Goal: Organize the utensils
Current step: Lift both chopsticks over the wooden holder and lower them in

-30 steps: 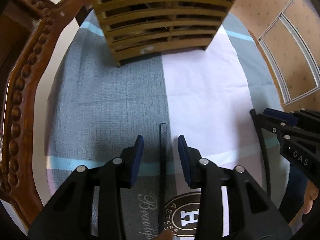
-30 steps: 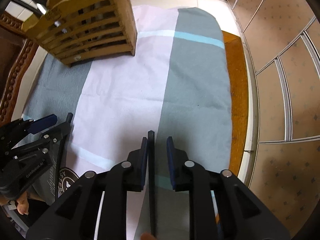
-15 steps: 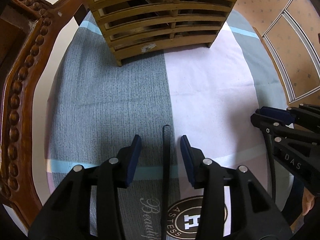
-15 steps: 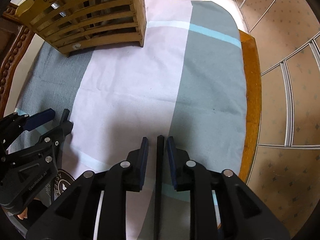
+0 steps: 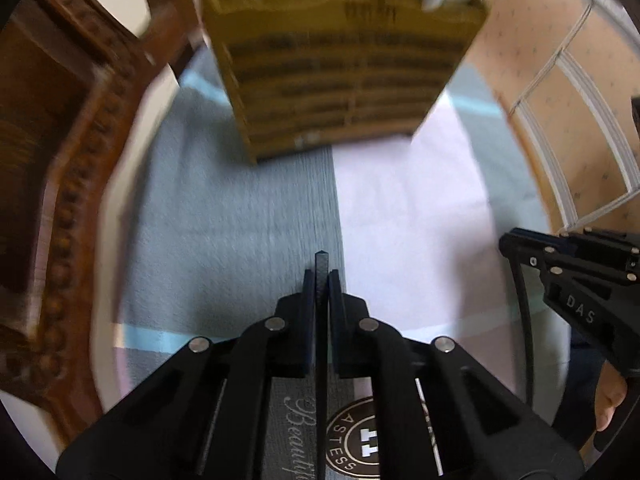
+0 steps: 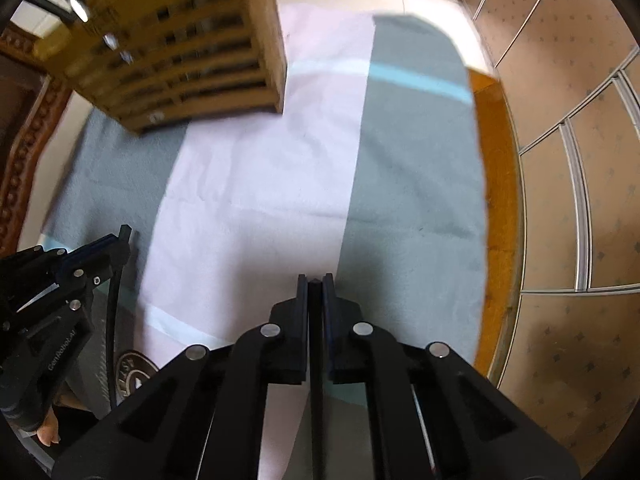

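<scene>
My left gripper (image 5: 321, 276) is shut on a thin black chopstick (image 5: 321, 264) whose tip sticks out just past the pads. My right gripper (image 6: 315, 280) is shut on a second black chopstick (image 6: 315, 292). Each gripper shows in the other's view: the right one (image 5: 516, 242) at the right edge, the left one (image 6: 120, 248) at the lower left. A slatted wooden utensil holder (image 5: 344, 80) stands on the cloth ahead, blurred; it also shows in the right wrist view (image 6: 180, 60), with utensils sticking up from its top.
A grey, pink and light-blue striped cloth (image 5: 240, 208) covers the table (image 6: 496, 184), whose orange wooden edge shows on the right. A carved dark wooden chair back (image 5: 80, 184) stands at the left. A paneled wall (image 6: 580, 120) is on the right.
My left gripper has shut on its chopstick; it was open around it. My right gripper has closed tighter on its chopstick. Both have lifted and tilted up toward the holder.
</scene>
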`<state>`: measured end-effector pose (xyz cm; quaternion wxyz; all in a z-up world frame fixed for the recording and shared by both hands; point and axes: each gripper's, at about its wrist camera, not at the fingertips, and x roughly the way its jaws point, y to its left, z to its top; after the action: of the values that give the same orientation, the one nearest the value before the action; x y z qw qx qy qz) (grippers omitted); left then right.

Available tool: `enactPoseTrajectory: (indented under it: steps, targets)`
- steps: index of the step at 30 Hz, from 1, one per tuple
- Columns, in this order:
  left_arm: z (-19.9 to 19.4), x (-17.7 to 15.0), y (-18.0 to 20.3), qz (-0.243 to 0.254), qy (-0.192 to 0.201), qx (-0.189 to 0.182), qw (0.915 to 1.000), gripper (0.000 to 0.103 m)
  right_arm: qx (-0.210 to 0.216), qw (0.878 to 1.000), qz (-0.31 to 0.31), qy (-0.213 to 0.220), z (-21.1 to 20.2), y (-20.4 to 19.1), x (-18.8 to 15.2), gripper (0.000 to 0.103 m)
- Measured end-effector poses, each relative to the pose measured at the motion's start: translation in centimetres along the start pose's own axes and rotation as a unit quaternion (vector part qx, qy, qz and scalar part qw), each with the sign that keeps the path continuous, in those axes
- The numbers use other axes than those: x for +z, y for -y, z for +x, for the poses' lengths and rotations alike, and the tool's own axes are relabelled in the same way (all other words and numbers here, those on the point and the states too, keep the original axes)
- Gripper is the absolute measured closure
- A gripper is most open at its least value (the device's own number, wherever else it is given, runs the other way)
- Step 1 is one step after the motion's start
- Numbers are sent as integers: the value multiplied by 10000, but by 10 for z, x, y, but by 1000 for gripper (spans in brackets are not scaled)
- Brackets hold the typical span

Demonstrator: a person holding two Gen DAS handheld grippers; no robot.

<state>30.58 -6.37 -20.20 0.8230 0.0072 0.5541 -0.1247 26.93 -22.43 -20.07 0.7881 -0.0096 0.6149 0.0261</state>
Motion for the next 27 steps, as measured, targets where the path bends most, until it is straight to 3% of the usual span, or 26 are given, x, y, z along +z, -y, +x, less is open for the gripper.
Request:
enactPoseTrajectory:
  steps: [4, 8, 13, 18, 27]
  targets:
    - [-41, 4, 0, -81, 609, 187, 9979, 96, 20, 9980, 26, 637, -52, 1, 0, 96]
    - [-97, 9, -1, -30, 1315, 419, 9904, 96, 22, 9926, -64, 1216, -100, 1, -5, 96]
    - [-152, 14, 3, -74, 1893, 516, 9805, 96, 93, 9842, -160, 1760, -154, -3, -8, 96]
    - [-191, -2, 8, -61, 2291, 498, 9721, 96, 115, 9737, -193, 2269, -189, -9, -11, 96]
    - [-263, 3, 13, 11, 2968, 575, 9532, 96, 170, 9490, -42, 3147, -247, -13, -6, 96]
